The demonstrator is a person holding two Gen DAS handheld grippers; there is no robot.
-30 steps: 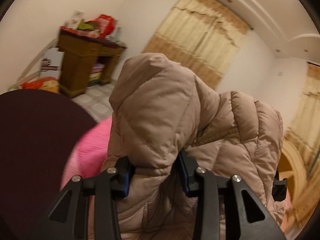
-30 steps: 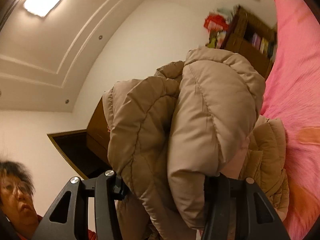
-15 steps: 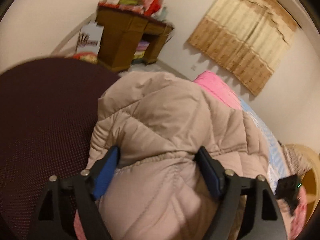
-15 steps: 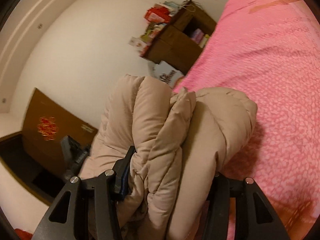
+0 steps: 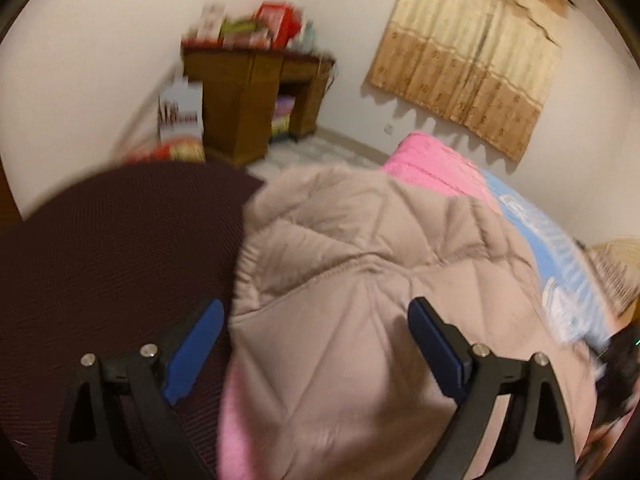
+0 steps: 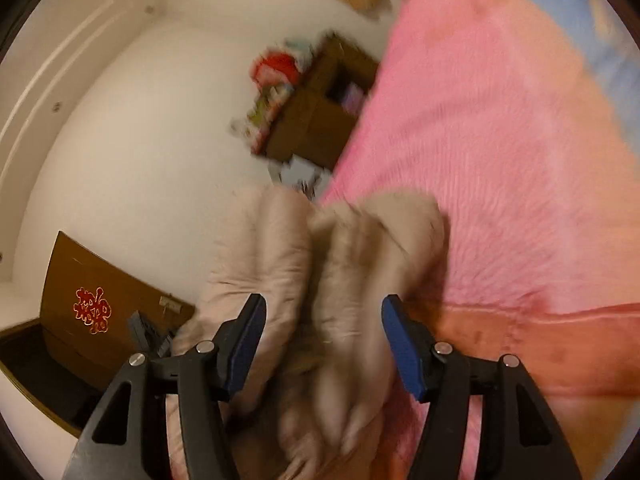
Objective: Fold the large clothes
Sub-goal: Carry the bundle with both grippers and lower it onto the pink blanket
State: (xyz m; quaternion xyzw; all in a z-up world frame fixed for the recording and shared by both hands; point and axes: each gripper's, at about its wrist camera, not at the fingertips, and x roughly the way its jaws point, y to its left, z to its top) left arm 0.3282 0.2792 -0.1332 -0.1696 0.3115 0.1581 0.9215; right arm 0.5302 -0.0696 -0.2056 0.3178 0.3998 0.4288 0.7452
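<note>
Release under way on both sides. Left gripper (image 5: 316, 336): fingers (image 5: 196, 340) just spread wide, pads off the coat (image 5: 360, 280) on either side, where a second ago clamped tight on a raised fold. Right gripper (image 6: 324, 344): fingers (image 6: 244, 344) just opening too, to a middling gap, bunched folds of the coat (image 6: 340, 280) between them but no pad plainly pressing. Coat no longer hoisted toward the ceiling as a second ago; now down on the pink bedspread (image 5: 432, 164), piled in a puffy heap, one edge beside a dark maroon cloth (image 5: 120, 260). Both views blurred, so fine contact hard to read. Wooden cabinet (image 5: 248, 100) with boxes on top against the far wall, curtain (image 5: 472, 48) behind the bed. Judged from the drop: the lift-and-lay step done, garment resting on the bed, fold probably not finished. Likely next need: fresh grips for smoothing or folding over.
</note>
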